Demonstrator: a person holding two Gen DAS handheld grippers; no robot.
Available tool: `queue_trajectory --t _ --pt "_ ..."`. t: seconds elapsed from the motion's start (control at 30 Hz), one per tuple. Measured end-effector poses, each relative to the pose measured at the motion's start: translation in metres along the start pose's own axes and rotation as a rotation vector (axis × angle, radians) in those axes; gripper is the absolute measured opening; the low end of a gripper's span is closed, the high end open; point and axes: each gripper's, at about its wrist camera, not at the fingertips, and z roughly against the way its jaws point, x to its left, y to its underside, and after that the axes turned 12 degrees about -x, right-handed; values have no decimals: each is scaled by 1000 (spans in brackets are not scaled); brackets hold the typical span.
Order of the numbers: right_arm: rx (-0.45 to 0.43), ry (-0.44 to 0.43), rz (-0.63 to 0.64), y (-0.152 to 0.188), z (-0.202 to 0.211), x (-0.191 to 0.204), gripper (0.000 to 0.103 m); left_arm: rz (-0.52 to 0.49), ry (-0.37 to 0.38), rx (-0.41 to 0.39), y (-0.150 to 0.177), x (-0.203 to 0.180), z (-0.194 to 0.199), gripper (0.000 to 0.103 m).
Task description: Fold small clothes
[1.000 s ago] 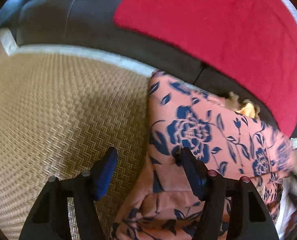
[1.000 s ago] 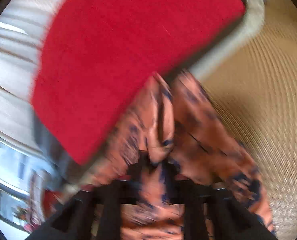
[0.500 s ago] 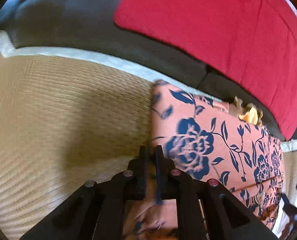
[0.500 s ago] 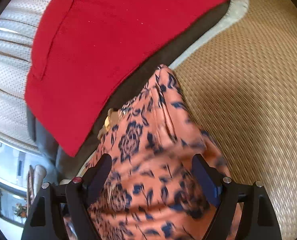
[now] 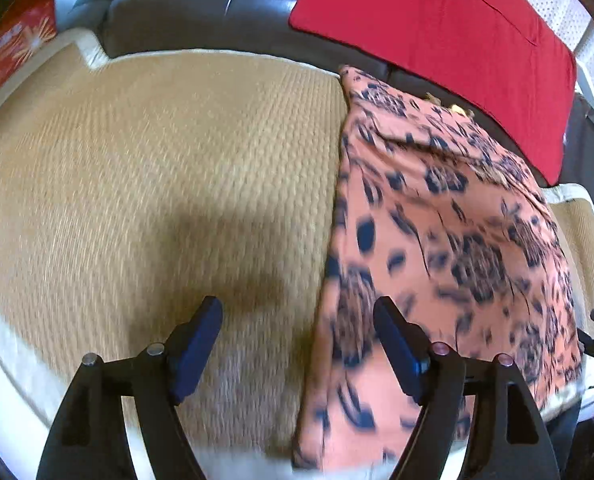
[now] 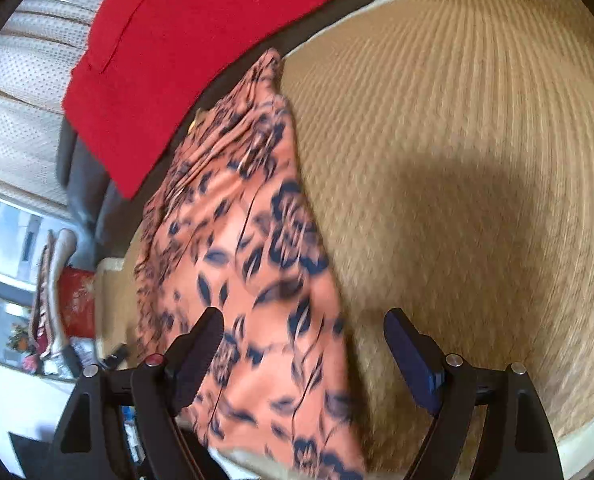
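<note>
An orange garment with dark blue flowers (image 5: pixel 437 232) lies folded in a long strip on a woven tan mat (image 5: pixel 157 160). It also shows in the right wrist view (image 6: pixel 249 248). My left gripper (image 5: pixel 297 344) is open and empty above the garment's left edge, one finger over the mat, one over the cloth. My right gripper (image 6: pixel 303 352) is open and empty above the garment's near right edge. Both views are motion-blurred.
A red cloth (image 5: pixel 437 32) lies over a dark sofa back (image 5: pixel 197 20) behind the mat; it also shows in the right wrist view (image 6: pixel 185 40). A red box (image 5: pixel 13 48) sits at the far left. A small yellow item (image 5: pixel 455 109) peeks out behind the garment.
My left gripper was shut on the garment's edge half a second ago and is now open and drawn back. My right gripper let go earlier and has pulled back too.
</note>
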Motion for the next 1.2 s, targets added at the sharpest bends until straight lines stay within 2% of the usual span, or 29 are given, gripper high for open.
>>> queue_trajectory --t 0.1,0.23,0.43,0.47,0.5,0.53,0.57,0.63,0.7,0.73,0.8,0.83,0.87,0.93,0.97,1.0,1.03,1.1,1.2 --pt "35 -38 14 13 0 5 85 22 25 9 12 -5 14 78" --pt "65 -15 30 29 2 7 84 17 47 35 22 -15 14 78" --pt "79 0 58 35 1 12 81 -62 -9 71 41 -25 8 78" --pt "91 -6 59 36 -1 14 75 -74 -10 81 43 -27 10 71" --pt "99 -18 58 37 -1 17 66 -69 -5 87 44 -28 9 40" --pt "104 -26 61 39 -4 19 62 -60 -5 99 45 -28 8 22" --pt "108 -25 69 40 -3 20 59 -51 -10 118 46 -27 6 10" --pt "109 -2 67 42 -6 16 56 -30 4 121 46 -23 6 10" --pt "112 12 53 43 -9 11 43 -6 13 115 46 -21 10 10" --pt "113 16 51 43 -8 10 42 2 17 111 46 -20 12 15" --pt "114 17 59 43 -5 11 46 -4 30 118 49 -21 13 55" --pt "111 30 65 42 -4 10 52 -12 49 116 50 -23 13 64" --pt "111 33 63 41 -5 9 54 -29 54 107 52 -27 14 70" --pt "121 36 69 40 -6 10 55 -80 18 109 56 -36 13 70" --pt "126 46 76 40 -7 12 55 -98 -1 117 56 -39 9 59" --pt "131 58 84 41 -10 13 54 -107 -11 120 56 -41 8 4" --pt "134 59 83 41 -11 13 52 -113 -12 144 55 -41 5 6" --pt "170 53 57 41 -17 10 6 -92 20 136 48 -41 12 5" --pt "156 3 46 43 -3 13 6 -75 33 43 36 -38 47 5"
